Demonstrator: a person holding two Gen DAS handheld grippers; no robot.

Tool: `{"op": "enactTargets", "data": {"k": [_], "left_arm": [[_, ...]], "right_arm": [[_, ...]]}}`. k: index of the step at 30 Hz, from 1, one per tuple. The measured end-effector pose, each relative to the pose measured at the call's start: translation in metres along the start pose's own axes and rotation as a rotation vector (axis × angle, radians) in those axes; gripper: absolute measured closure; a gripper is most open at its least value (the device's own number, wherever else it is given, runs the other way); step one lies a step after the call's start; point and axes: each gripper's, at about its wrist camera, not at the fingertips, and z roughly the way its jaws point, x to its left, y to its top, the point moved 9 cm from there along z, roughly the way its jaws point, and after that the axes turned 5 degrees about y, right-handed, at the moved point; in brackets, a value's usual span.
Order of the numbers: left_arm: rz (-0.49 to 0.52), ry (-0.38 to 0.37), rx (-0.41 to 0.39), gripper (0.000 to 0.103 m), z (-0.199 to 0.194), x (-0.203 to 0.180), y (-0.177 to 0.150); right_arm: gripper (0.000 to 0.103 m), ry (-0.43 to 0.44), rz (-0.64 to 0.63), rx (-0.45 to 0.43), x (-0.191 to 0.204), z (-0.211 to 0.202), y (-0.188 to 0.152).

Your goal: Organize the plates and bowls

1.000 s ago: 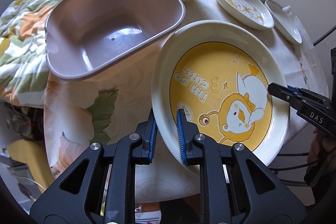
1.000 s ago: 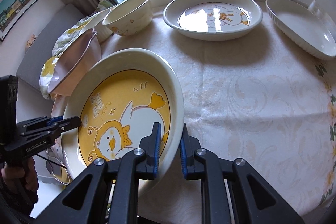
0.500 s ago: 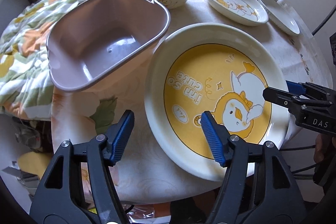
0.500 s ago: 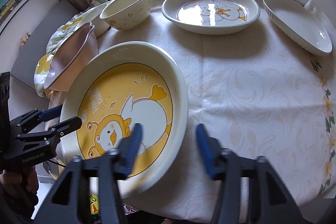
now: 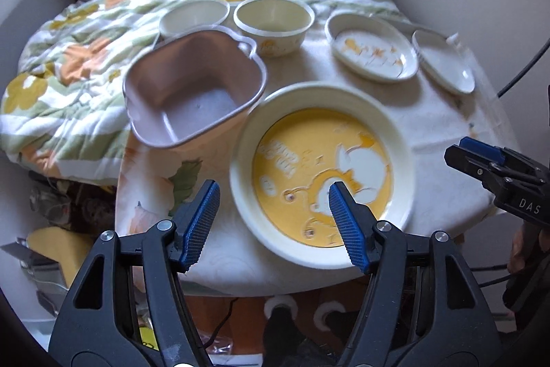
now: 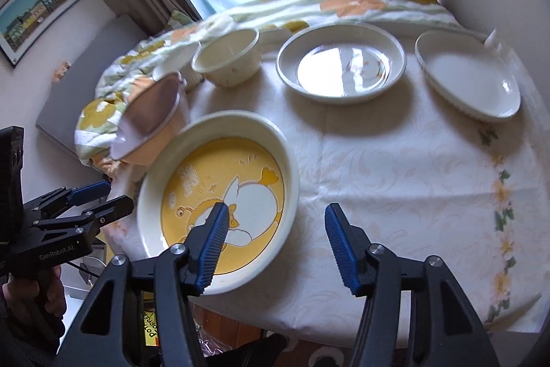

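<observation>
While the big yellow duck plate [image 5: 321, 174] lies flat on the surface [image 6: 395, 167], the left gripper [image 5: 271, 224] hangs just short of its near rim, spread wide, blue pads gripping nothing. One left fingertip [image 5: 338, 195] overlaps the plate's yellow centre in the left wrist view, the other sits off to the left over the cloth; contact can't be judged, it looks clear above. Over to the right gripper [image 6: 275, 238], and it's the same story: spread wide, empty, the plate [image 6: 220, 195] lying ahead and to its left, its right-hand rim falling in the gap between the blue pads. Each gripper shows up in the other's camera: the right one [image 5: 481, 157] just off the plate's right side, the left one [image 6: 99, 198] just off the plate's left side.

Ahead and left of the left gripper, the pink square bowl [image 5: 192, 88] sits tilted beside the plate's far-left rim. Beyond it, two cream bowls: a shallow one [image 5: 194, 16] and a deeper cup bowl [image 5: 273, 23], side by side. Ahead of the right gripper, well apart from it, a smaller duck plate [image 6: 340, 64], and to its right a plain white dish [image 6: 467, 78].
</observation>
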Motion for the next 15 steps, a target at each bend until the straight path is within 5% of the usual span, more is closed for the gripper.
{"op": "enactTargets", "data": {"k": [3,6,10,15], "left_arm": [[0.023,0.020,-0.067,0.039,-0.031,-0.024,0.015],[0.051,0.054,-0.146,0.018,-0.057,-0.049,0.040],[0.114,0.063,-0.256,0.000,-0.084,-0.092,0.084],[0.229,0.012,-0.272,0.000,-0.076,-0.157,0.130]], "right_arm": [[0.050,0.002,-0.007,-0.059,-0.014,-0.036,0.008],[0.046,0.000,0.018,-0.116,-0.034,-0.081,0.019],[0.007,-0.020,0.003,-0.201,-0.059,-0.132,0.036],[0.001,-0.082,-0.034,-0.307,-0.091,-0.175,0.054]]}}
